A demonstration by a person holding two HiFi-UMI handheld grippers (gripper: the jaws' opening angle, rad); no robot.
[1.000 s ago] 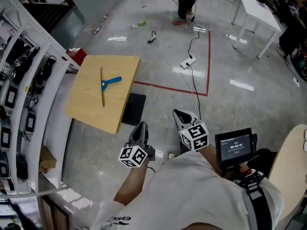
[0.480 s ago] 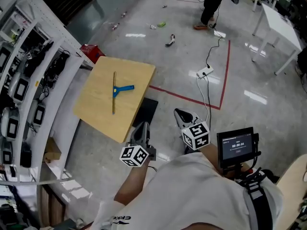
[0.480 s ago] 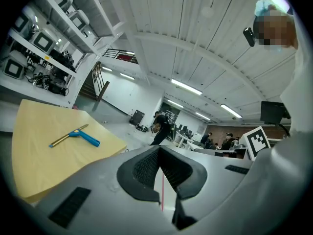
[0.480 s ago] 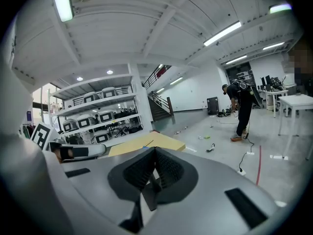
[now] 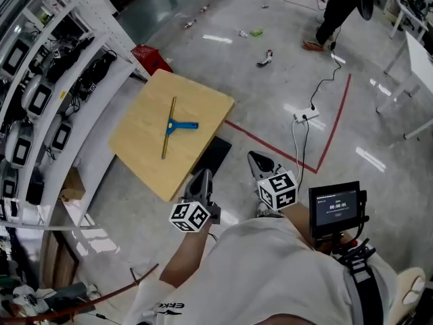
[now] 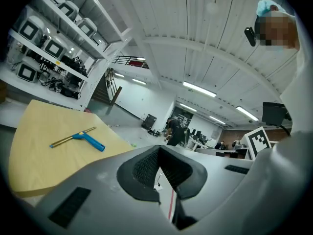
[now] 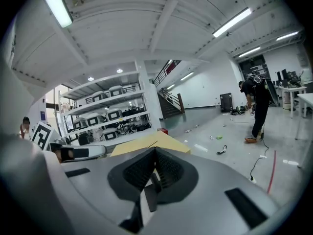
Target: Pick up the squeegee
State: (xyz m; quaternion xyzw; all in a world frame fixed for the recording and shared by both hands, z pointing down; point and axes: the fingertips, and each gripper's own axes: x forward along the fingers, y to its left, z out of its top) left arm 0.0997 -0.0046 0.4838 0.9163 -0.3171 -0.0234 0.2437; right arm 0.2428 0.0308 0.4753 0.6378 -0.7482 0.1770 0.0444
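The squeegee (image 5: 174,125) has a blue handle and a long brass-coloured blade. It lies flat in the middle of a low wooden table (image 5: 139,144). My left gripper (image 5: 203,175) hovers over the floor just off the table's near corner, shut with nothing in it. My right gripper (image 5: 254,158) is further right, over the floor, also shut and empty. In the left gripper view the squeegee (image 6: 80,137) lies on the table (image 6: 39,165) ahead and to the left of the gripper (image 6: 159,151). In the right gripper view, only the table's (image 7: 168,142) far corner shows above the gripper (image 7: 155,153).
White shelving (image 5: 40,100) with boxed devices runs along the left of the table. A black mat (image 5: 213,156) lies on the floor by the table's near edge. A power strip (image 5: 304,116) with its cable and a red tape line (image 5: 331,141) lie to the right. A person (image 5: 335,5) stands far back.
Both grippers have come closer to the table, which now lies nearer and larger in the head view. Both stay shut and empty. The squeegee has not moved on the table.
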